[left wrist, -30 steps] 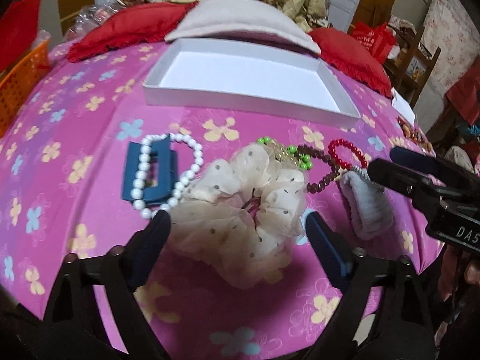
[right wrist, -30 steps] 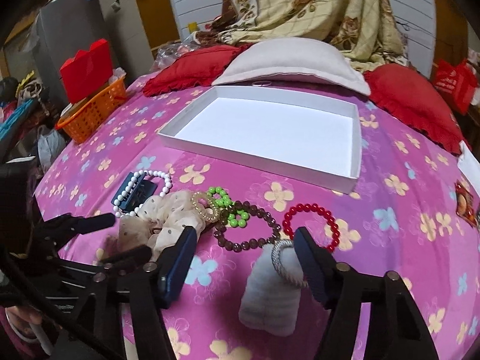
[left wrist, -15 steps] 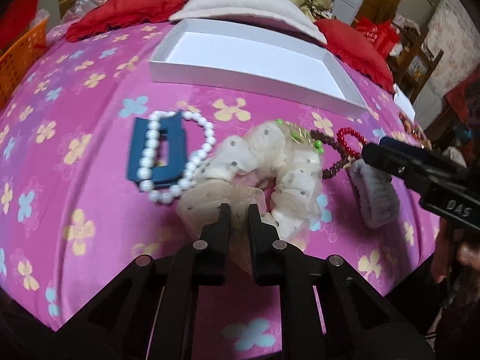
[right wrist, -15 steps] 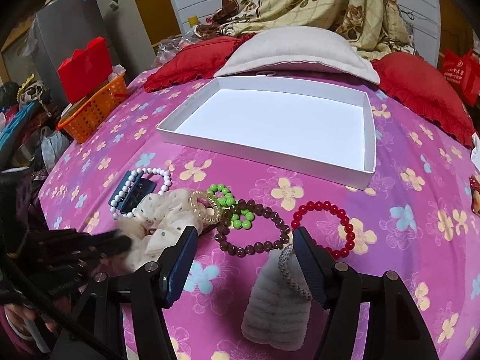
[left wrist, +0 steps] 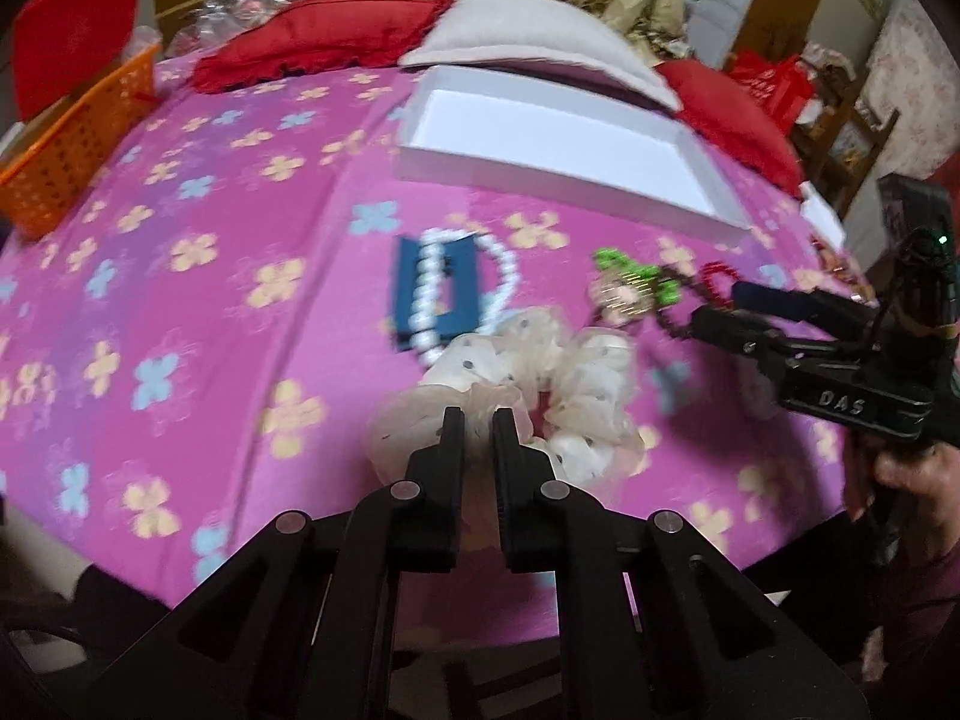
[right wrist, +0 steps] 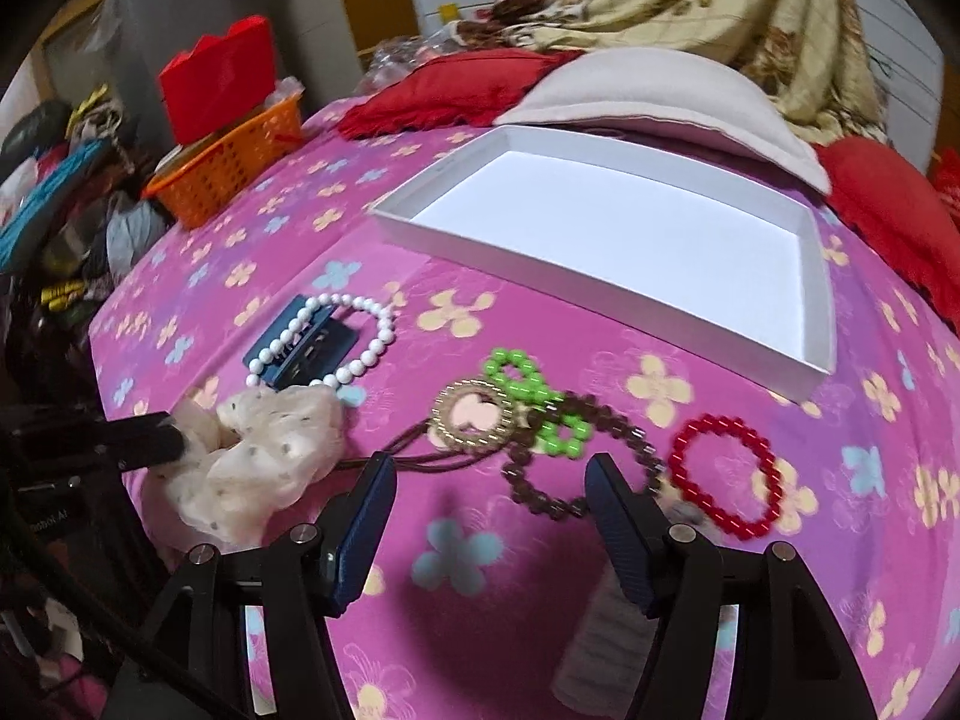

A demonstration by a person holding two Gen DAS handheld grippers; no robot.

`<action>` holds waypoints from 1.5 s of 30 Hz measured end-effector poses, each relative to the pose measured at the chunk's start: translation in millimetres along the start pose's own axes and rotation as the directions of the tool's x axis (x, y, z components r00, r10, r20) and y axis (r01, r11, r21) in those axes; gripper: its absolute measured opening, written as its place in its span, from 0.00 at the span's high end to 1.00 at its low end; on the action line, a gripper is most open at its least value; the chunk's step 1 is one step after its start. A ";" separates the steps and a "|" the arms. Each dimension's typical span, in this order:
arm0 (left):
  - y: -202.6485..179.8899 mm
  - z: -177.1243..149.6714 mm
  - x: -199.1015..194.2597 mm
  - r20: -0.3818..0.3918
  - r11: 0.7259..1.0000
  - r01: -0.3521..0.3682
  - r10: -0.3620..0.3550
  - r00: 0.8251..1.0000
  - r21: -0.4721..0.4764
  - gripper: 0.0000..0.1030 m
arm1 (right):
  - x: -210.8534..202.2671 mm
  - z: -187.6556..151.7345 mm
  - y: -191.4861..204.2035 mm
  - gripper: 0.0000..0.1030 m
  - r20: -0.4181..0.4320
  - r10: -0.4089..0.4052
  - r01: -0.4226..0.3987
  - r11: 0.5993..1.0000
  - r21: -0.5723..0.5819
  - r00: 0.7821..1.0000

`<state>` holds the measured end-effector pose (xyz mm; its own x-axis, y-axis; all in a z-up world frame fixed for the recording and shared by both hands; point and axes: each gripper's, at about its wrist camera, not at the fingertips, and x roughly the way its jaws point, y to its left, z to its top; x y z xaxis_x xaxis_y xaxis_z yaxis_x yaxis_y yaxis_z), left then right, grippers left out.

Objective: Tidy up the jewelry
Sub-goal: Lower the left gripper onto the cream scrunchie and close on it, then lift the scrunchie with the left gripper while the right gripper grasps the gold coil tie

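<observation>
My left gripper is shut on the near edge of a cream dotted scrunchie, also seen in the right wrist view. My right gripper is open and empty above the cloth, just in front of a brown bead bracelet. Around it lie a gold ring hair tie, a green bead bracelet, a red bead bracelet, and a pearl bracelet on a blue hair clip. An empty white tray sits behind them.
A grey-white fuzzy band lies under the right gripper near the front edge. An orange basket stands at the far left. Red cushions and a pale pillow lie behind the tray on the pink flowered cloth.
My left gripper closed on the scrunchie and pulled it left and toward the near edge, away from the bracelets. The right gripper moved slightly left and forward and stayed open.
</observation>
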<state>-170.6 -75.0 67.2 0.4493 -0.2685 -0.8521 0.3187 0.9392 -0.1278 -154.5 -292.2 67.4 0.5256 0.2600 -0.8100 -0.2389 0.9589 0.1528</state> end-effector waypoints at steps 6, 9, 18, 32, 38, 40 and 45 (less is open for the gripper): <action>24.7 -6.1 10.9 -0.019 0.996 -0.060 0.059 0.998 -0.071 0.84 | 28.7 9.3 12.1 0.56 -0.043 0.026 -0.028 0.998 -0.052 0.999; 28.5 -5.1 10.9 0.001 0.993 -0.038 0.038 0.999 -0.115 0.48 | 39.1 12.4 14.9 0.60 -0.064 0.020 -0.025 0.997 -0.078 0.998; 24.2 -4.7 42.2 -0.069 0.992 -0.084 0.077 0.995 -0.098 0.31 | 43.7 12.8 14.8 0.92 -0.046 -0.023 0.017 0.990 -0.140 0.999; 27.2 6.0 3.8 -0.004 0.994 0.000 0.000 1.000 -0.106 0.83 | -30.7 25.5 -14.9 0.93 0.114 0.045 -0.045 0.999 -0.004 0.992; 27.4 24.6 -24.0 0.054 0.996 -0.023 0.028 0.998 -0.090 0.83 | -40.4 40.2 -25.7 0.93 0.143 0.030 -0.028 0.999 -0.019 0.989; 27.8 32.7 -29.4 0.073 0.995 -0.046 0.053 0.996 -0.087 0.83 | -39.7 43.9 -31.8 0.93 0.146 0.029 -0.027 0.999 -0.017 0.989; 33.3 45.1 -43.1 0.126 0.991 -0.051 0.066 0.990 -0.123 0.83 | -35.5 52.2 -40.4 0.93 0.123 0.043 -0.041 0.999 -0.020 0.991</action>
<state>-141.8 -41.8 122.6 0.5707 -0.2304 -0.7882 0.1906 0.9708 -0.1458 -120.8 -334.3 119.5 0.6116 0.3132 -0.7265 -0.2763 0.9450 0.1747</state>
